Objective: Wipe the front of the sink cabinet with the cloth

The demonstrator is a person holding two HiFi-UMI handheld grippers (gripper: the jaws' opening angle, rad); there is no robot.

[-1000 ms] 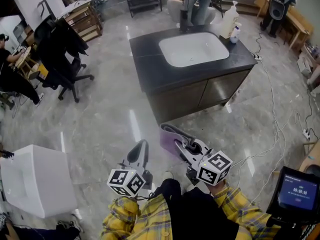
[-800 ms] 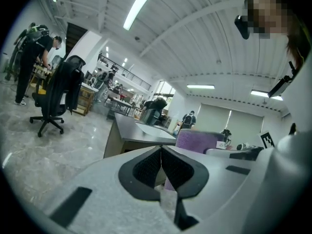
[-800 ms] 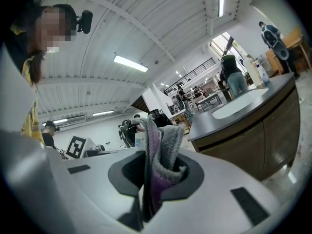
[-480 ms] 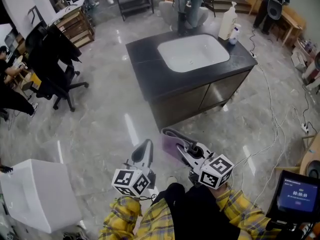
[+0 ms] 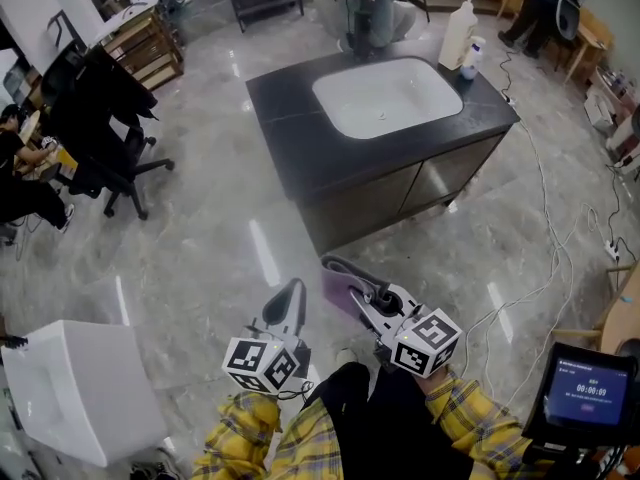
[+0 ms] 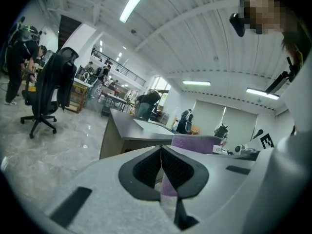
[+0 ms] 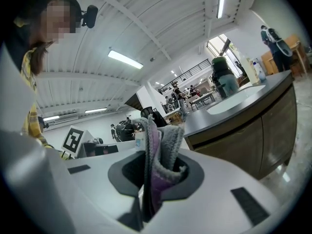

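The sink cabinet [image 5: 400,193] stands ahead with a dark counter and a white basin [image 5: 387,96]; its brown doors face me. It also shows in the right gripper view as the cabinet front [image 7: 248,138] and in the left gripper view as the cabinet [image 6: 119,140]. My right gripper [image 5: 352,290] is shut on a grey and purple cloth [image 5: 340,278], held low in front of the cabinet and apart from it. The cloth [image 7: 158,160] sticks up between the jaws. My left gripper [image 5: 285,303] is shut with nothing in it, to the left of the cloth [image 6: 195,143].
A soap bottle [image 5: 458,36] and a small bottle stand on the counter's far right corner. Cables [image 5: 545,268] trail on the floor at right. A black office chair [image 5: 100,118] stands far left, a white box [image 5: 75,388] near left. A person stands behind the cabinet.
The view has shifted slightly toward the cabinet. Both grippers keep their hold and their place in front of me.
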